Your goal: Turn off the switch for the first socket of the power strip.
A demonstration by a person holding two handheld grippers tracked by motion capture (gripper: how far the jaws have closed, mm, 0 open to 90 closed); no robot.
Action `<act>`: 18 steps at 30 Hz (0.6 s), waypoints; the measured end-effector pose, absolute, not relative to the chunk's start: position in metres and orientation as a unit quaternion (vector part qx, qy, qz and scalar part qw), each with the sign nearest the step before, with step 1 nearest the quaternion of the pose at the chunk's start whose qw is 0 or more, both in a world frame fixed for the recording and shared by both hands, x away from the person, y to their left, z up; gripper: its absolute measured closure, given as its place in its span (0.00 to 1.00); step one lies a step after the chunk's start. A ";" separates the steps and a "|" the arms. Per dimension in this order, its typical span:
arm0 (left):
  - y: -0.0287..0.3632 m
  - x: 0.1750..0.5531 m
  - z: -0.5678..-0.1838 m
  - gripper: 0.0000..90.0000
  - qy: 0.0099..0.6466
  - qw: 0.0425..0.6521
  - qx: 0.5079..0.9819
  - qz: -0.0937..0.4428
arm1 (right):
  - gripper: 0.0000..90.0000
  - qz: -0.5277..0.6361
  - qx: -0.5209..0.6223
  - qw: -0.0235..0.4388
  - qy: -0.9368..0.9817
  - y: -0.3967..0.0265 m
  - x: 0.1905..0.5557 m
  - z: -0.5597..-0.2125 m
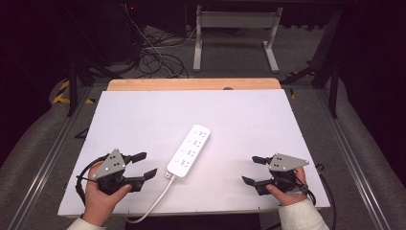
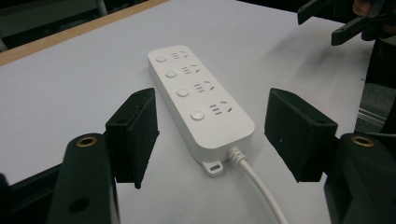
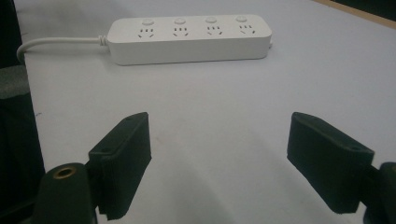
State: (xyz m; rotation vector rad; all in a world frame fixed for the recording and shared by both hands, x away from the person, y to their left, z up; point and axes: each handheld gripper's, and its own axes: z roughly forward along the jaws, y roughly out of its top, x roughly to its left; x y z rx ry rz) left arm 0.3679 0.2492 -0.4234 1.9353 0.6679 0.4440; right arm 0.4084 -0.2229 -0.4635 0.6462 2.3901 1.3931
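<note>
In the high view, a white rectangular plastic power strip [image 1: 188, 152] with four sockets is seen lying flat near the middle of the white surface [image 1: 143, 115], set on a slant, and its white cord [image 1: 155, 201] is led off from its near end toward the front edge of the surface. The left tool [image 1: 145, 165] is held in the person's left hand [image 1: 100, 194] just beside the near end of the strip, apart from it, with its black jaws spread and nothing between them. The right tool [image 1: 251, 170] is held in the right hand [image 1: 283, 191] well apart from the strip, its jaws likewise spread and pointed toward the strip

In the left gripper view, the power strip [image 2: 198, 100] is framed between the two spread jaws but lies beyond them, untouched; its four round buttons and its cord [image 2: 257, 184] are shown at the near end. The jaws are seen wide apart with nothing pinched. The other tool is glimpsed at the upper right corner

In the right gripper view, the power strip [image 3: 189, 38] is seen lying crosswise far ahead of the jaws, its cord [image 3: 60, 43] running off to the left. The jaws are spread wide over bare surface [image 3: 219, 135], and nothing is gripped
</note>
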 end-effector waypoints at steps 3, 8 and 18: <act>0.247 0.371 -0.420 0.39 0.274 0.500 0.801 0.182 | 0.25 0.484 0.224 0.149 0.833 -0.223 0.408 -0.464; 0.240 0.376 -0.416 0.39 0.272 0.497 0.805 0.175 | 0.25 0.484 0.224 0.149 0.833 -0.223 0.408 -0.464; 0.225 0.387 -0.413 0.39 0.264 0.489 0.815 0.165 | 0.25 0.484 0.222 0.147 0.833 -0.223 0.408 -0.465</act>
